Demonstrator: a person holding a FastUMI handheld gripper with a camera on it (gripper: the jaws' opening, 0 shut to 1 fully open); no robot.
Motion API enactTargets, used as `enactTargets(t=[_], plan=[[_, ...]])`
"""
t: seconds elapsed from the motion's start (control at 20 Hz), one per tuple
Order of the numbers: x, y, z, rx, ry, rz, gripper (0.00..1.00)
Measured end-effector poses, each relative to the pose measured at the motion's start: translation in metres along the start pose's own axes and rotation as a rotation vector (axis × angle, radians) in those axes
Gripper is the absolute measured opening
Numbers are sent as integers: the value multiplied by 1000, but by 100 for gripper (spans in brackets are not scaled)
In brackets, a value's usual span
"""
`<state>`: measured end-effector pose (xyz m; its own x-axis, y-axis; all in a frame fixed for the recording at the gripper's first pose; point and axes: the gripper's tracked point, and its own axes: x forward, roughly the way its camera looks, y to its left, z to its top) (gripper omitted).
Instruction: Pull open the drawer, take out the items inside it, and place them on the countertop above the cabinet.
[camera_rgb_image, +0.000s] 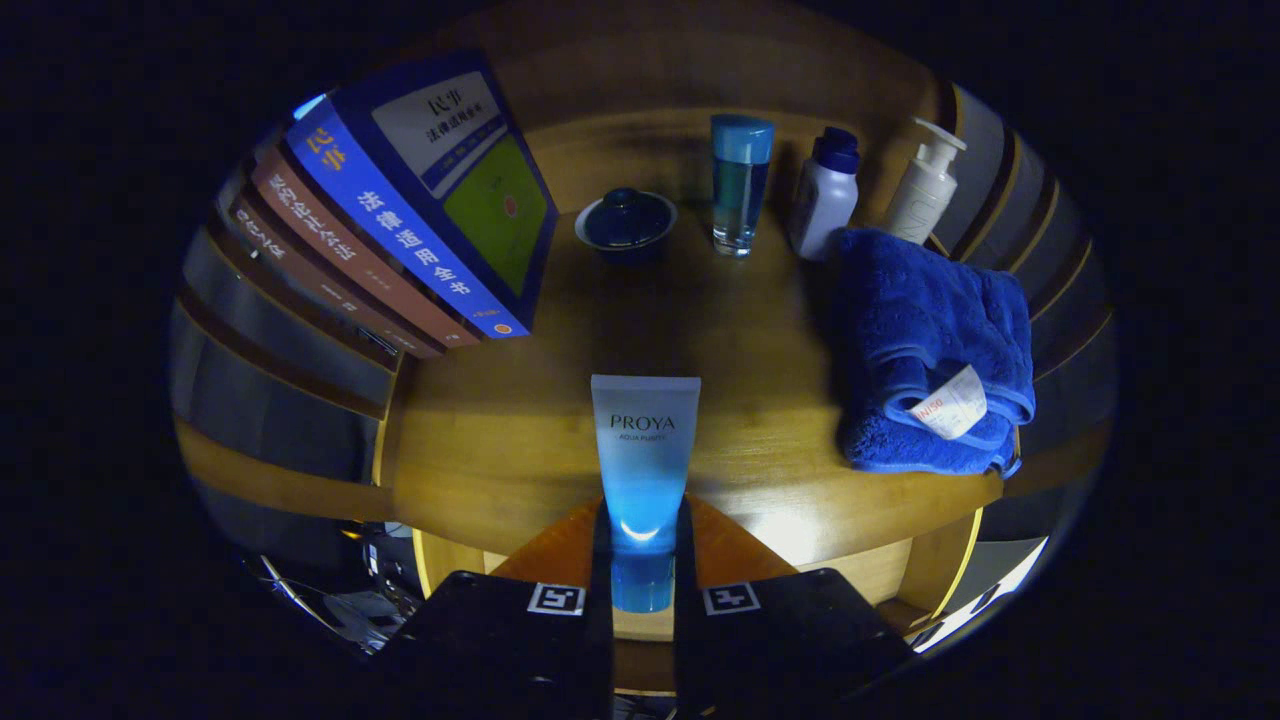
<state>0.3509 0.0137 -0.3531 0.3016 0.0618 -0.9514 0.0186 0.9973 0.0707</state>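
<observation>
A pale blue cosmetic tube (645, 470) stands upright between my two fingers, cap end down and flat end up. My gripper (643, 560) is shut on the tube, both fingers pressing its lower part. The tube hangs over the front edge of the wooden countertop (760, 330), which spreads out beyond the fingers. The drawer itself is hidden below the fingers.
A row of books (400, 230) leans at the left of the countertop. A dark lidded bowl (627, 222), a clear blue bottle (741, 185), a white bottle with a dark cap (826, 195) and a pump bottle (925, 185) stand at the back. A folded blue towel (930, 350) lies at the right.
</observation>
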Motion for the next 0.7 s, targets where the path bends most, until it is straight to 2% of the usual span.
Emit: enactTargets(t=[0.5,0.55,0.7], plan=[[31,-28,13,16,13,-69,28],[31,-29,16,19,12,-66,31],[29,-28,15,62,9,-40,50]])
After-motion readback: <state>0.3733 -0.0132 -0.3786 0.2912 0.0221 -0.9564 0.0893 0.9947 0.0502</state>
